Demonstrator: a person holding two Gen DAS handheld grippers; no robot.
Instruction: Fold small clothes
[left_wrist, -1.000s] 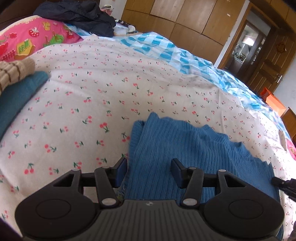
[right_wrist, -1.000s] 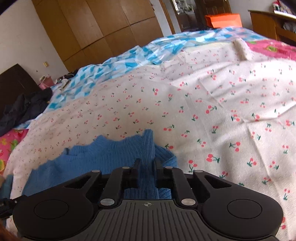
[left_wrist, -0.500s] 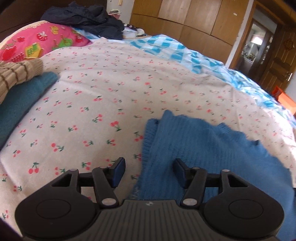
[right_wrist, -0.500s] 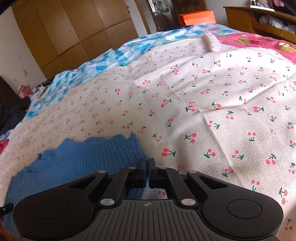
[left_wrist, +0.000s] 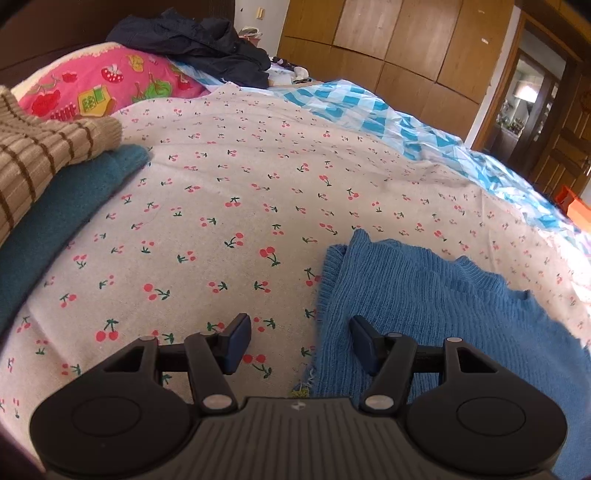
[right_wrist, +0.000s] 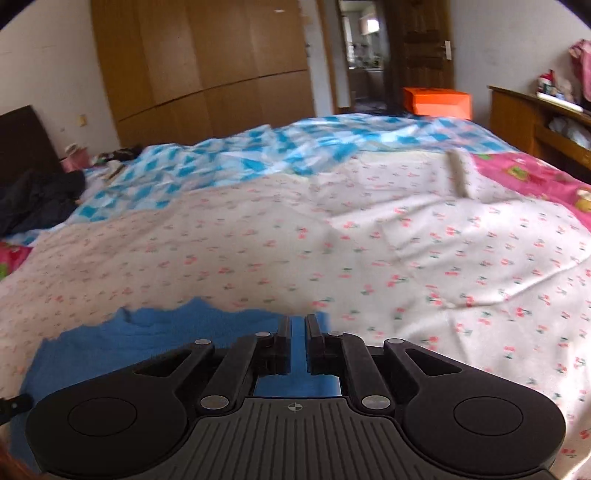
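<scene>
A blue knitted sweater (left_wrist: 424, 288) lies folded flat on the cherry-print sheet (left_wrist: 229, 206). My left gripper (left_wrist: 299, 325) hovers open just over the sweater's left edge. Its right finger is above the knit, its left finger above bare sheet, and nothing is between the pads. In the blurred right wrist view, my right gripper (right_wrist: 298, 323) stands over the sweater's (right_wrist: 147, 339) right edge. Its jaws are opening with a narrow gap, and no cloth is pinched between them.
A folded teal sweater (left_wrist: 55, 229) with a beige striped knit (left_wrist: 37, 155) on top sits at the left. Behind are a pink pillow (left_wrist: 110, 85), dark clothes (left_wrist: 195, 40) and a blue checked quilt (left_wrist: 369, 110). An orange box (right_wrist: 436, 99) stands beyond the bed.
The right gripper, shut on the sweater's edge a second ago, has let it go, lifted and drawn back. The left gripper shifted left, off the knit onto its edge, with its jaws slightly wider.
</scene>
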